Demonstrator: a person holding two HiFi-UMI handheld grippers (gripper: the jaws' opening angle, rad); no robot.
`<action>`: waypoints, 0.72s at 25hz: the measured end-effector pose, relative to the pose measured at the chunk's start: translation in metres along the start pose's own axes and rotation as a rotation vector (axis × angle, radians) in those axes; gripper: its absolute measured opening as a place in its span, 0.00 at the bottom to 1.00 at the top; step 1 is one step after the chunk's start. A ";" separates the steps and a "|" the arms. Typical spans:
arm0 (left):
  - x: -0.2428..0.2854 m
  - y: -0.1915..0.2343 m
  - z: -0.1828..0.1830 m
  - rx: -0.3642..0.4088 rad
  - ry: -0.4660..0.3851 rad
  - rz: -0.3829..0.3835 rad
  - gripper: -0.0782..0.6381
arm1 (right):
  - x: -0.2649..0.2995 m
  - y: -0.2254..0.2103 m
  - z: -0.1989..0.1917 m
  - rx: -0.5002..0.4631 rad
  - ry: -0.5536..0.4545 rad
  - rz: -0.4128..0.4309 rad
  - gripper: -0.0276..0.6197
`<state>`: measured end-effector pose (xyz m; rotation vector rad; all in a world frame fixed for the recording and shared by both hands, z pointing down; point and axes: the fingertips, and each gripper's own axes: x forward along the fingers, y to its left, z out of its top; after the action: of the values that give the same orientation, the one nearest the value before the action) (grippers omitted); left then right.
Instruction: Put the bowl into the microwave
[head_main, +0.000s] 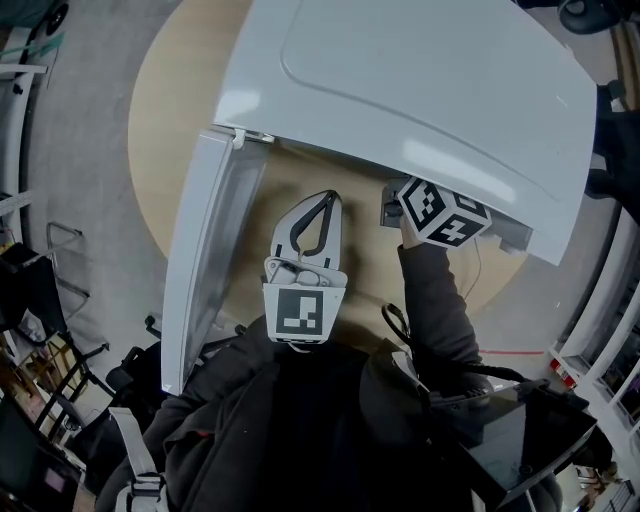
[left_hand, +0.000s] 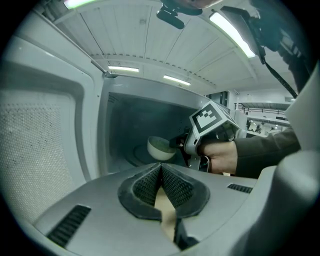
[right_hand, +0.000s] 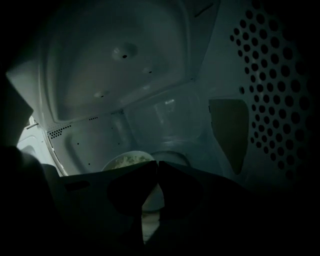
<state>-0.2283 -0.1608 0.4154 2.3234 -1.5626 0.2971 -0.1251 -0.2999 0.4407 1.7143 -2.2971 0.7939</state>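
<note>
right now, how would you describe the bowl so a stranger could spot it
Find the white microwave on the round wooden table, door open. Inside its dim cavity, the right tool grips a small pale bowl by the rim. It alone sits in a tool's grip, pale lumpy food inside.

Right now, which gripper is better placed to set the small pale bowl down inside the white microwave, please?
Right. The right gripper is shut on the pale bowl inside the white microwave; the left gripper is shut, empty, outside.
</note>
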 end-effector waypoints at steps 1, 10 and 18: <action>0.000 0.000 0.001 0.000 -0.001 0.001 0.12 | 0.000 0.000 0.001 -0.003 -0.004 0.001 0.08; -0.001 -0.002 0.003 0.008 -0.008 0.001 0.12 | 0.002 -0.009 0.008 -0.109 -0.054 -0.043 0.08; -0.004 -0.003 0.005 0.012 -0.012 0.004 0.12 | 0.001 -0.008 0.010 -0.147 -0.088 -0.036 0.08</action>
<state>-0.2270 -0.1577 0.4086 2.3353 -1.5759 0.2948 -0.1163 -0.3074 0.4347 1.7524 -2.3097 0.5375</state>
